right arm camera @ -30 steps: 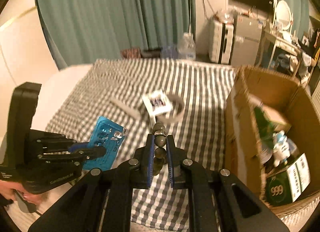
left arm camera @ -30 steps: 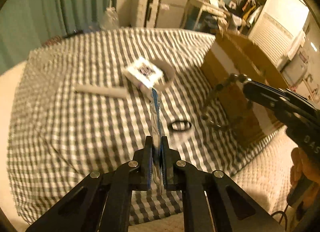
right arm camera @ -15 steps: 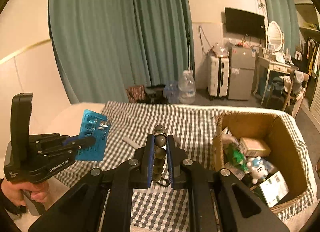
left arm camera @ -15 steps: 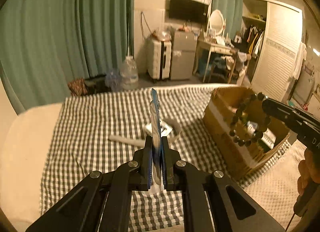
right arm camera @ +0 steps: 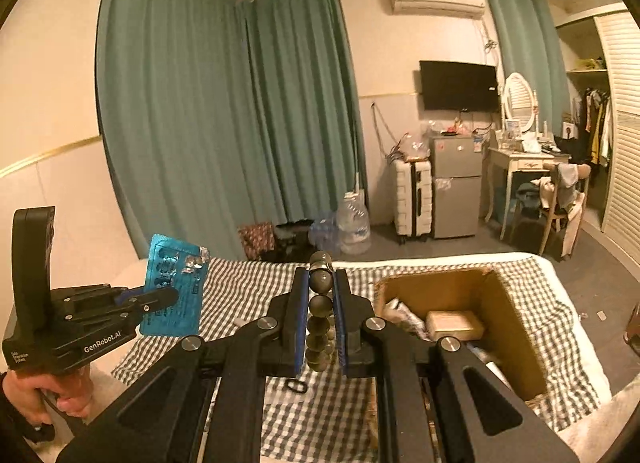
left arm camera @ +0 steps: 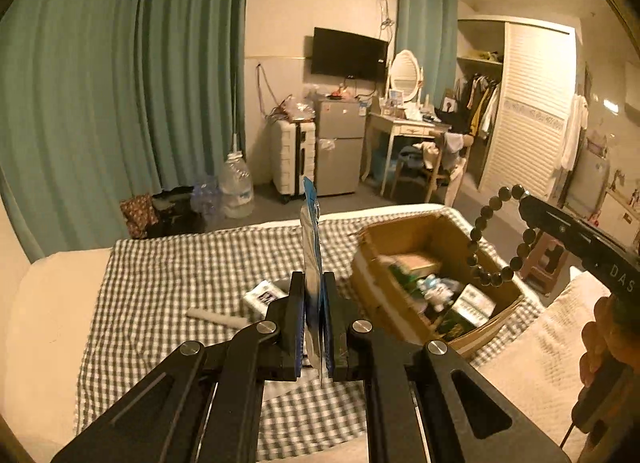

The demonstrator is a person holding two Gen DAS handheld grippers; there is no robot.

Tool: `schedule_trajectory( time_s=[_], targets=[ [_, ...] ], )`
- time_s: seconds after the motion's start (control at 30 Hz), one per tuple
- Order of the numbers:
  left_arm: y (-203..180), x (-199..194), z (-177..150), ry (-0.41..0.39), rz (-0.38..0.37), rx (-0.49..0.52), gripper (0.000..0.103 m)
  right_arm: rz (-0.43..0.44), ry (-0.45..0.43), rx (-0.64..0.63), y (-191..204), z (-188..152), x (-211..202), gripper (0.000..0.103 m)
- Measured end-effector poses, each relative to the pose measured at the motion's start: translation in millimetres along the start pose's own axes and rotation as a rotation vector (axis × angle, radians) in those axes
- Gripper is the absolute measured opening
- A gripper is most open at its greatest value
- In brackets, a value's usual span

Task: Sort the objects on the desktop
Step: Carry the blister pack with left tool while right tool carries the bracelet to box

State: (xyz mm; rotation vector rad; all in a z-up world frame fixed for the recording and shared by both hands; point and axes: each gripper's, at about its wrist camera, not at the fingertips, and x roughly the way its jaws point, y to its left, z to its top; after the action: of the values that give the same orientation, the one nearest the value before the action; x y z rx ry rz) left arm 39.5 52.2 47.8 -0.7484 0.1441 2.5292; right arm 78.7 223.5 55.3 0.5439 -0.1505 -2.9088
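Gleaming blue and silver, a pill sheet (right arm camera: pixel 174 289) stands upright, clamped in the left gripper (left arm camera: pixel 313 305), while the right gripper (right arm camera: pixel 321 313) pinches a dark bead bracelet (left arm camera: pixel 494 241) above the cardboard box (left arm camera: pixel 400 295).

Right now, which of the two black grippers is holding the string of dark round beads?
The right gripper: the dark bead bracelet hangs from it, while the left gripper clamps a flat blue blister pack.

On the checked cloth (left arm camera: pixel 168 275), the cardboard box (left arm camera: pixel 404 231) sits right; a small packet (left arm camera: pixel 262 295) (tube (left arm camera: pixel 216 317) before it) lies left.
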Motion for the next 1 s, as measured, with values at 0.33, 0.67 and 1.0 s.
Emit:
schedule_trajectory(
  time_s=[0.33,0.67,1.0],
  targets=[
    [-68,18,19,-0.002,-0.076,0.054,0.007,-0.068,-0.037,0.005,-47,8,-35,0.011],
    [-125,71,19,0.057,-0.137,0.1,0.007,-0.13,-0.009,0.049,-95,-2,-31,0.011],
    [-153,143,9,0.146,-0.169,0.099,0.007,-0.15,0.076,0.122,-139,-25,1,0.011]
  ],
)
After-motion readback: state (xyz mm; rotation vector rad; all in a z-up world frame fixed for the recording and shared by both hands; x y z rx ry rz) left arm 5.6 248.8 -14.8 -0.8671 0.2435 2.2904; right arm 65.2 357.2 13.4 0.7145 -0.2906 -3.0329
